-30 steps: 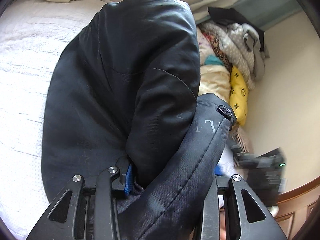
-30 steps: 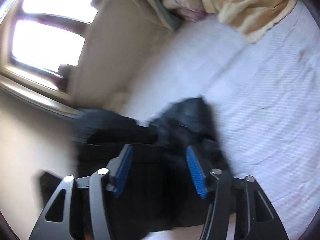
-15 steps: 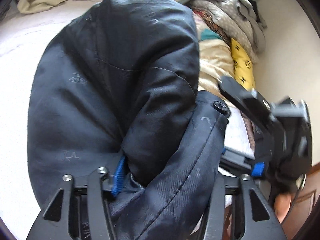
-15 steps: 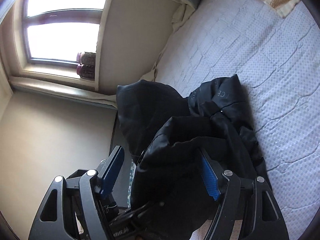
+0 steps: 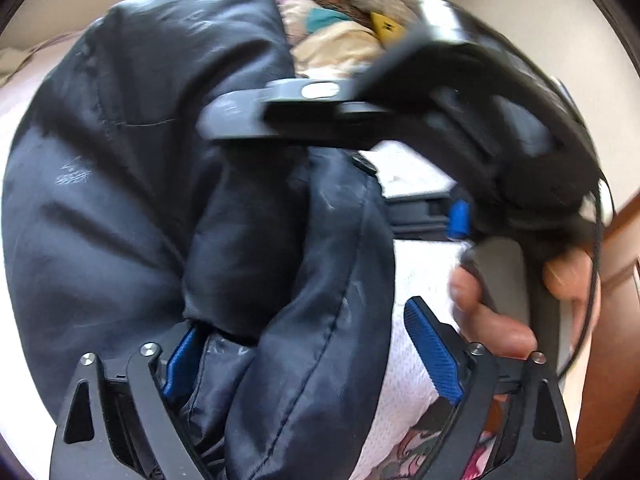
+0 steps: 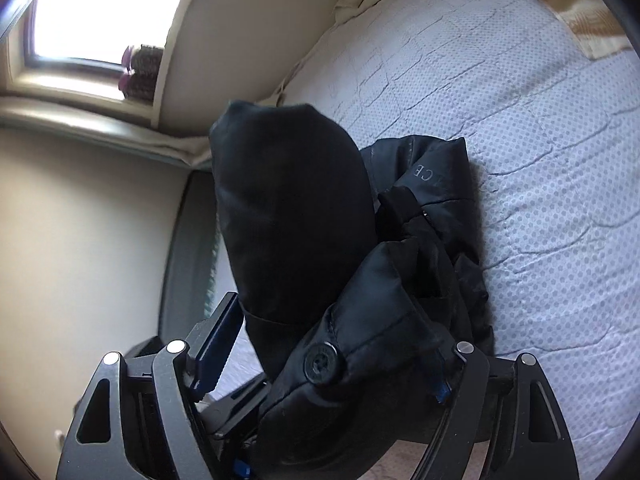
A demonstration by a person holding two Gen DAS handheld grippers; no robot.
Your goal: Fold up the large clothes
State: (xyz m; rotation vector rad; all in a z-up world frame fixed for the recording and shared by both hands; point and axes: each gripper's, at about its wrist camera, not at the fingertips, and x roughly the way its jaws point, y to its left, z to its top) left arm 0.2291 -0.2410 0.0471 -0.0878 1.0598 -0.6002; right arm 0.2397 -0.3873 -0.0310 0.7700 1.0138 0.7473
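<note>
A large black padded jacket (image 5: 160, 200) is bunched over the edge of a bed with a white quilted cover (image 6: 500, 120). In the left wrist view my left gripper (image 5: 308, 360) is wide open, its blue pads apart, with jacket folds lying between them. My right gripper comes in from the upper right as a blurred dark frame (image 5: 400, 92), held by a hand (image 5: 492, 320). In the right wrist view the right gripper (image 6: 328, 364) is open around the buttoned jacket edge (image 6: 320, 364), with the jacket (image 6: 292, 216) filling the gap.
A heap of mixed clothes (image 5: 352, 20) lies at the bed's far end. A beige blanket (image 6: 580, 12) sits at the top right. A window (image 6: 100, 20) and beige wall stand beside the bed. A wooden bed frame (image 5: 616, 240) shows at right.
My left gripper's jaws have opened, letting go of the jacket. My right gripper has moved in close, reaching across the jacket and around its buttoned edge.
</note>
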